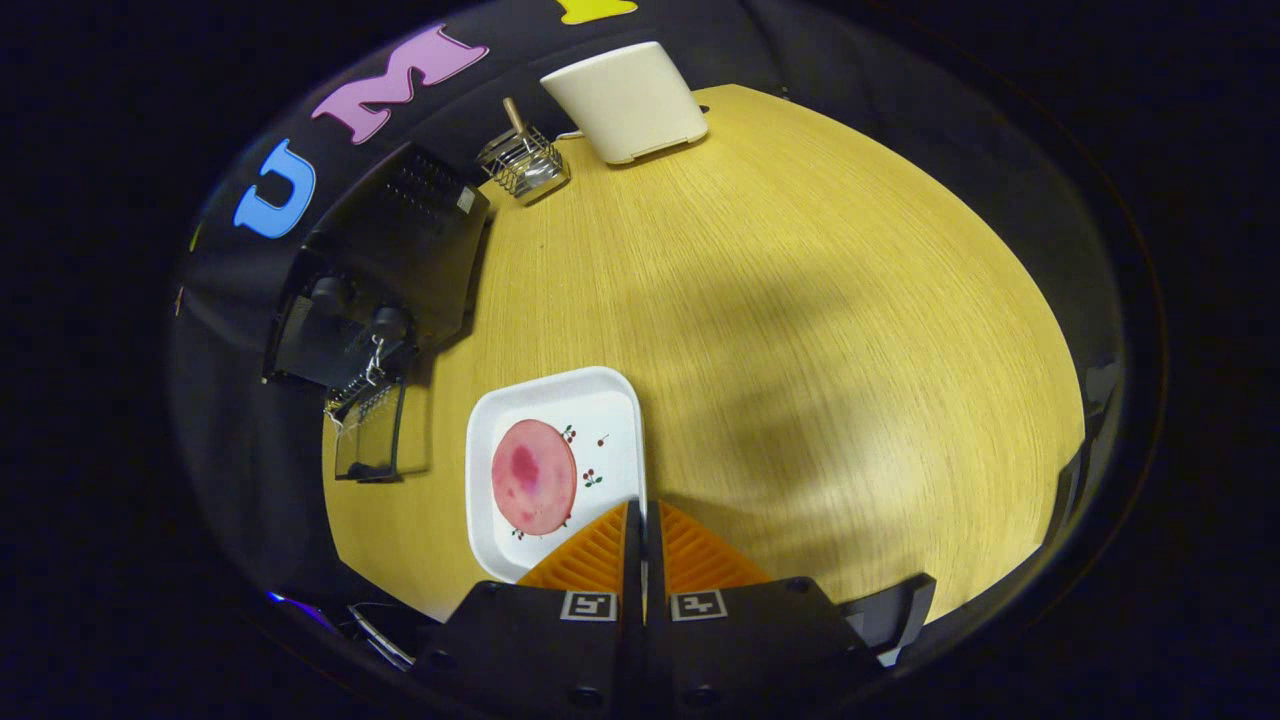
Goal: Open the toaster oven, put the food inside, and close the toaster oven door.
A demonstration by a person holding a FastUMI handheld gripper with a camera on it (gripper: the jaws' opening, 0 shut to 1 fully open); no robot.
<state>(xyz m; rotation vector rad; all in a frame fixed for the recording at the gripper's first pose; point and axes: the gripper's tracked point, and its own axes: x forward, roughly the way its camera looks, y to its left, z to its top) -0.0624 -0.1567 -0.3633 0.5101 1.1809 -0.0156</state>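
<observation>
Gripper (643, 515) fingers are pressed together on the near right rim of the plate (610, 400), one finger on each side of the edge, so it's clamped on the plate. Plate is white, square with rounded corners, small cherry prints on it, sitting on the wood table (800, 300). Food (533, 476) is a round pink slice with darker blotches, lying flat on the plate's left half, just left of the fingers and not touching them. Oven (385, 270) is black, at the table's left edge, well beyond the plate and to its left; two knobs show on it. Its glass door (368, 440) is dropped open and lies flat near the plate's left side, with a gap of bare table between them. At the far end of the table: a wire basket (525, 165) with a wooden handle sticking up out of it, and just right of it a cream box (628, 100), tilted.
</observation>
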